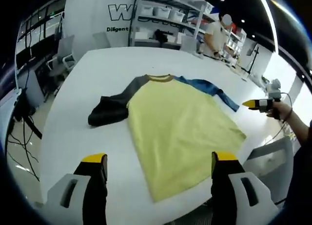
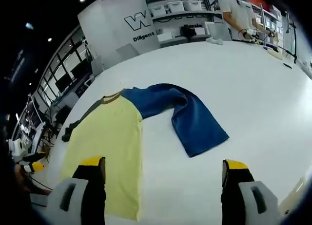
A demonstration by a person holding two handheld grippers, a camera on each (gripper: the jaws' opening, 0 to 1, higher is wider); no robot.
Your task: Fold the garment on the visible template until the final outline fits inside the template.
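A shirt with a yellow body lies flat on the white table. Its dark grey sleeve spreads to the left and its blue sleeve to the far right. My left gripper is open above the near hem, holding nothing. In the left gripper view a hand holds the right gripper off the table's right edge. In the right gripper view the blue sleeve lies bent beside the yellow body, and my right gripper is open and empty. The left gripper shows at the left edge.
Shelves with white bins stand behind the table. A person works at the far end, seen too in the right gripper view. Chairs stand along the left side. Small items lie at the table's far corner.
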